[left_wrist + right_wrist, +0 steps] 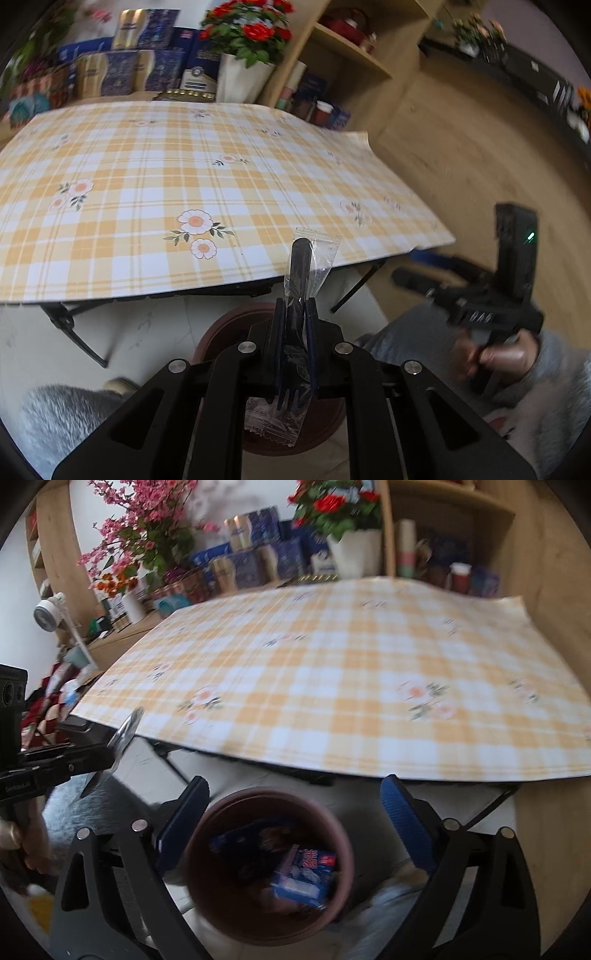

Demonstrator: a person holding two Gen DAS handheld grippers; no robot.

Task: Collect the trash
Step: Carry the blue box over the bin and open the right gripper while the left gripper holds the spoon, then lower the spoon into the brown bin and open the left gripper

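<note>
Left wrist view: left gripper (294, 314) clamped one wrapped fork (297, 280) above bin (343, 834), beside table edge (332, 771); right gripper (295, 805) gaped empty over bin.

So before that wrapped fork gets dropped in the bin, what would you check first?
1. Left tool shut on the wrapped fork: ok.
2. Brown bin below and open at the top: ok.
3. Fork directly over the bin's mouth: cannot tell; in the left wrist view the bin sits under the tool, in the right wrist view the fork looks off to the side.
4. Right tool open, nothing between its pads: ok.
5. Right tool clear of the drop path: not ok, it hangs right over the bin.
6. Room left in the bin: ok, blue packets lie low inside.
</note>
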